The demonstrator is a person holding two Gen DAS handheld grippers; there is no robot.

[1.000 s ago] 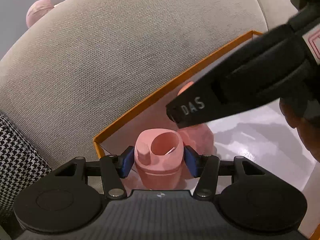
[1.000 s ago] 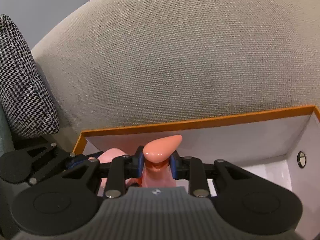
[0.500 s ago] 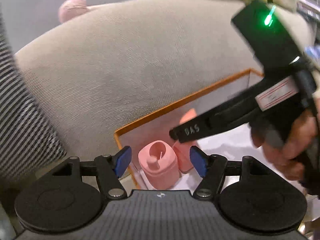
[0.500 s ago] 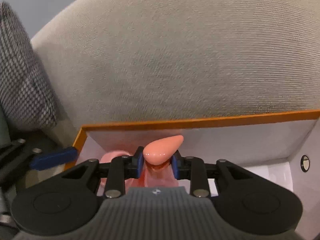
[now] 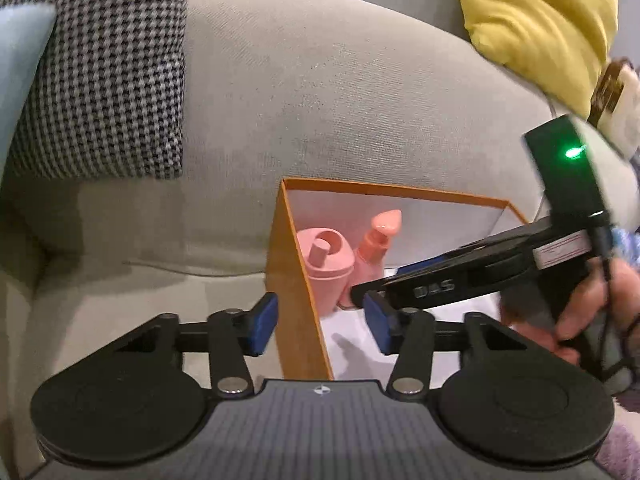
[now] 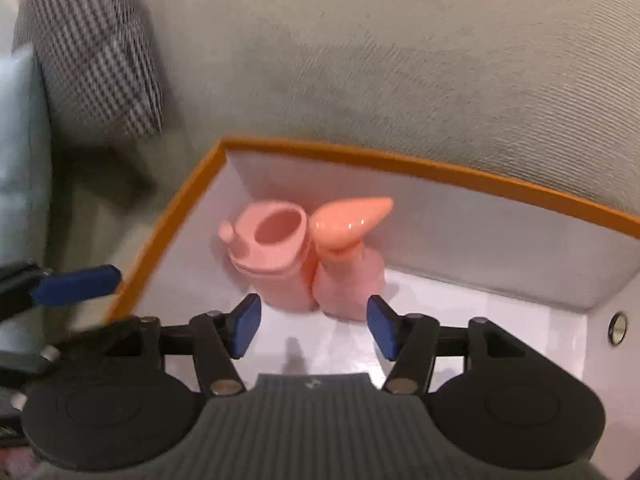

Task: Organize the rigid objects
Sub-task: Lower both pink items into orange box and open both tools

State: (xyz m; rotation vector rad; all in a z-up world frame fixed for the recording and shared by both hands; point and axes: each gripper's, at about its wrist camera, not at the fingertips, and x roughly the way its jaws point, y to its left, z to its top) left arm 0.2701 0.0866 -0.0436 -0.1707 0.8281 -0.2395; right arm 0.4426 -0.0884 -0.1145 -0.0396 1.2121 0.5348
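A pink squat container point(image 6: 276, 256) with a round opening stands in the far left corner of an orange-rimmed white box point(image 6: 440, 172). A pink bottle with a pointed orange cap point(image 6: 348, 256) stands right beside it, touching. Both also show in the left wrist view: the container point(image 5: 326, 264) and the bottle point(image 5: 376, 244) inside the box point(image 5: 292, 280). My right gripper point(image 6: 314, 326) is open and empty, just short of the two items. My left gripper point(image 5: 320, 320) is open and empty, pulled back, straddling the box's left wall. The right gripper point(image 5: 460, 280) reaches into the box in the left view.
The box sits on a beige sofa point(image 5: 340, 92). A houndstooth cushion point(image 5: 104, 72) and a light blue cushion point(image 5: 20, 60) lie left, a yellow cushion point(image 5: 540, 20) back right. A round metal fitting point(image 6: 618, 326) is on the box's right wall.
Both grippers have opened and drawn back. The left let go of the pink container, the right let go of the capped bottle; both items now stand free in the box corner.
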